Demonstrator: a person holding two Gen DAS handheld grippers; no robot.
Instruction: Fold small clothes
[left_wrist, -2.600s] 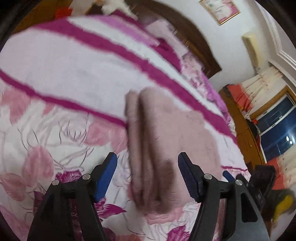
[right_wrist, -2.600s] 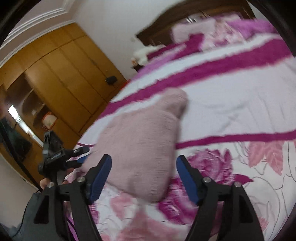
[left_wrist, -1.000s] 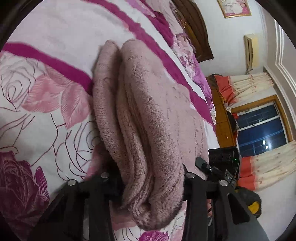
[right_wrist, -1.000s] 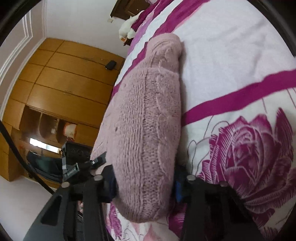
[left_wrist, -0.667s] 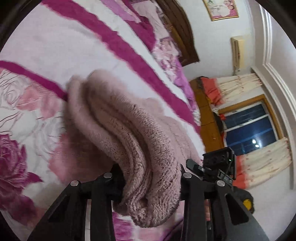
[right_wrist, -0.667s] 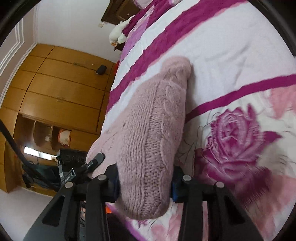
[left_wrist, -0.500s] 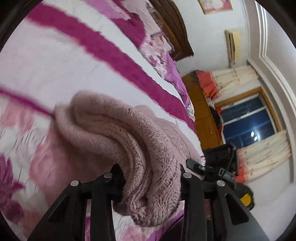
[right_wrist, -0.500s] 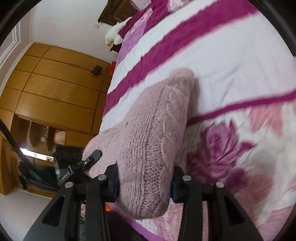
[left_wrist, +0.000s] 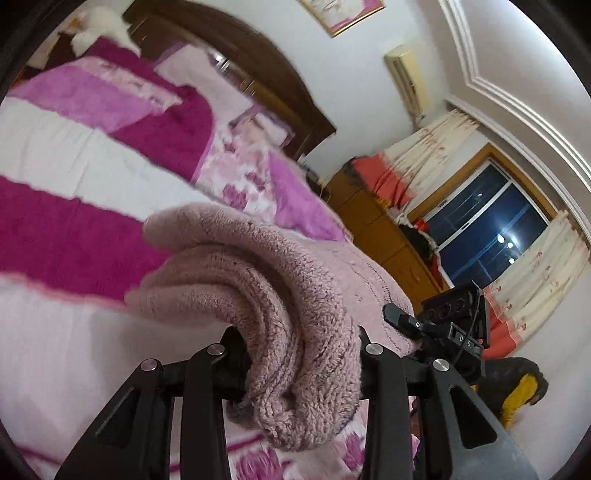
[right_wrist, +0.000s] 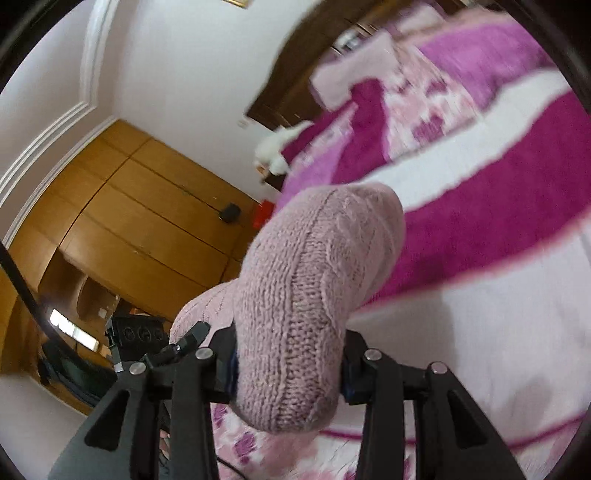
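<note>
Your left hand-held gripper (left_wrist: 301, 363) is clamped on a thick roll of the pink knit garment (left_wrist: 280, 295); the fuzzy folded layers bulge out between the two black fingers and droop a little below them. Your right hand-held gripper (right_wrist: 288, 363) grips the other end of the same garment (right_wrist: 306, 291), its jaws pressed into a fat, rounded fold with the cable-knit side facing the camera. In the left view the right hand-held gripper shows just beyond the cloth at the right edge of the bundle, so the two tools sit near each other with the garment stretched between them.

The garment hangs raised over the bed (left_wrist: 74, 155), not lying flat on it; whether its far end touches the cover is hard to tell through the blur. Under it spreads the bedspread (right_wrist: 498, 206) with broad magenta and white stripes and pink flower prints. Farther off stand pillows (left_wrist: 199, 74) against a dark wooden headboard (left_wrist: 258, 70). To the right in the left view you have a dark window (left_wrist: 487, 221) with cream and coral curtains (left_wrist: 424, 155), and an air conditioner (left_wrist: 406, 77) on the wall. In the right view a wooden wardrobe (right_wrist: 122, 214) fills the left side.
</note>
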